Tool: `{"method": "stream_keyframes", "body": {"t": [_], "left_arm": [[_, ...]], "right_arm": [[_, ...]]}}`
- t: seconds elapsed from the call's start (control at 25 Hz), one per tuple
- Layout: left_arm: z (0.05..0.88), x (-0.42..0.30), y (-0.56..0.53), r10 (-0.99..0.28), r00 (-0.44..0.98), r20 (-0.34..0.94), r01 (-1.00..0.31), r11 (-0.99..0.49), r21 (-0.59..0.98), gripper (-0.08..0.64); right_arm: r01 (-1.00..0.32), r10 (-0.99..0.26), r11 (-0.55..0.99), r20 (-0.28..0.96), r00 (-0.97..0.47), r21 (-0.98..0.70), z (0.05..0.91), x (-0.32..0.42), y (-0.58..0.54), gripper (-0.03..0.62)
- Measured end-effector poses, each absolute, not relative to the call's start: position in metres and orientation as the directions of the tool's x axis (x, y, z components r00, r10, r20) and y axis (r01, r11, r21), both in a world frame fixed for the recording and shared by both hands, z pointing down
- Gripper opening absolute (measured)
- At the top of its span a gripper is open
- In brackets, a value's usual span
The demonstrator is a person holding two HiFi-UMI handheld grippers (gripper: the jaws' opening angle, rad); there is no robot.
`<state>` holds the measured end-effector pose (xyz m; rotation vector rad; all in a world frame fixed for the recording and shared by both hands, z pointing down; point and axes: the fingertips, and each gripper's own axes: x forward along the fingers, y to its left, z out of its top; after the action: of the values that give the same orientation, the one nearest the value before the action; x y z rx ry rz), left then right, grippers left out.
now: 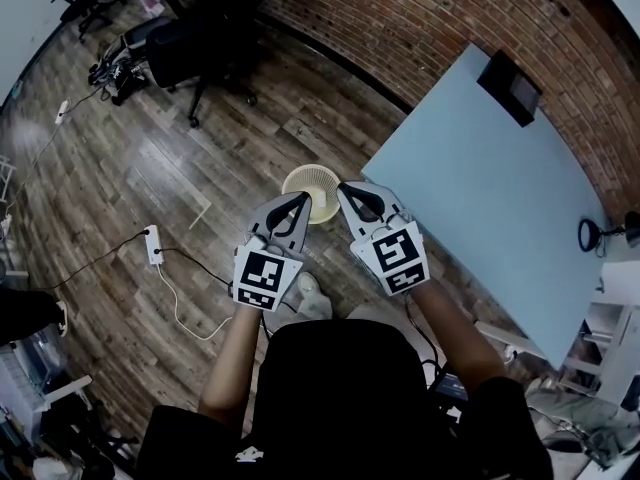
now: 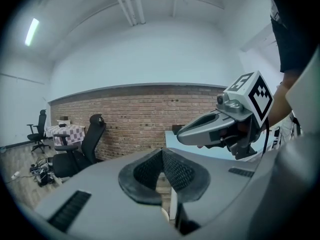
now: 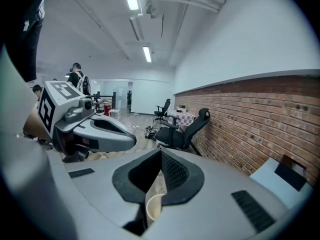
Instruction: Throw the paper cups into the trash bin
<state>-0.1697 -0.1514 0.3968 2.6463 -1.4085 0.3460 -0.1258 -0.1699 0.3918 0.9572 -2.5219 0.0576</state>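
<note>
L gripper (image 1: 299, 201) is shut. Pads meet at the tips, and a thin white edge of a paper cup, the L cup (image 2: 173, 204), is pinched just below them, deeper btwn the jaws. Only that edge shows, so the rest of the cup can't be made out.

R gripper (image 1: 346, 190) is closed too, w/ its pads together. The R cup (image 3: 154, 206) sits in the gap right under the pads, open mouth facing back toward the gripper's camera, wall caught btwn the jaws.

Both grippers are side by side, tips near each other but apart and angled a bit down. Each shows in the other's gripper view: R one is up and to the right of the L jaws, L one is up and to the left of the R jaws.

Trash bin (image 1: 306, 173), round, cream, mesh-sided, stands on the wood floor (image 1: 200, 168) just ahead of and below both sets of tips, btwn them in the head view.

Light blue table (image 1: 480, 168) is off to the R gripper's right. Brick wall (image 2: 135, 114) is ahead of the L gripper. Black office chair (image 3: 186, 130) is ahead of the R gripper, well apart from it. White power strip (image 1: 153, 244) lies on the floor left of the L gripper.
</note>
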Motion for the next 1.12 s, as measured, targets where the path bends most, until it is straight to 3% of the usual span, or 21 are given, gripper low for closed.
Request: {"method": "stream_keyframes", "body": {"t": [1.12], "left_arm": [[0.371,-0.039,0.003,-0.771,0.584,0.252,-0.787,-0.615,-0.056,0.0]], "right_arm": [[-0.699,-0.692,0.708,0.305,-0.655,0.105,0.35,-0.001,-0.017,0.003]]}}
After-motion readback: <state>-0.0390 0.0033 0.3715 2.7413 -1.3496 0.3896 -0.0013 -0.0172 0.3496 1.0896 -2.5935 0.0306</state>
